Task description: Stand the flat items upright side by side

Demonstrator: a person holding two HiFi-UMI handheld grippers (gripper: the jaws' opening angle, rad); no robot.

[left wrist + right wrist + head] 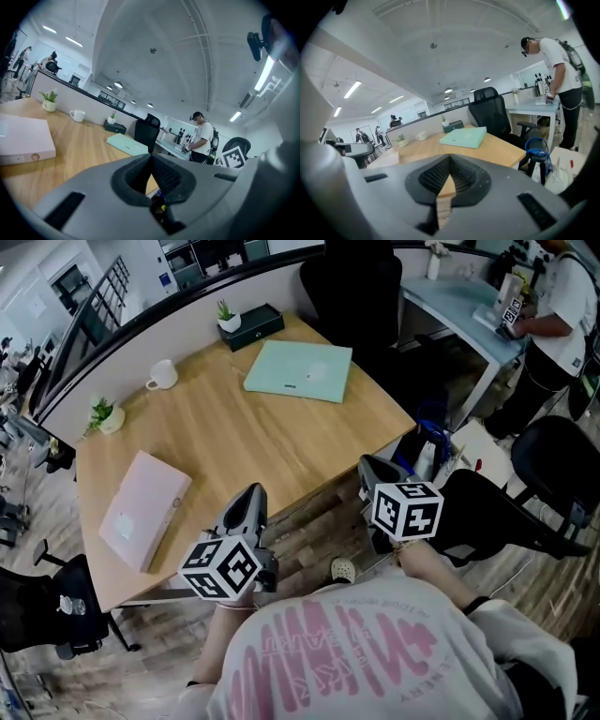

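The head view looks steeply down from above the person's shoulders onto the wooden table (pixel 234 442), and takes in the whole top from the near edge. The left gripper view sits low, just off that table's near edge. It faces across the top, with the pink binder (pixel 23 140) close at its left. The right gripper view looks in low from off the table's near right corner. All three views share the mint-green folder (pixel 464 137) and the white mug (pixel 422 135).

I have open tabletop (pixel 244 442) between the pink folder (pixel 142 510) and green folder (pixel 300 371); mug (pixel 161 376) and black box (pixel 258 326) crowd only the far edge, and a black chair (pixel 497 512) stands at my right
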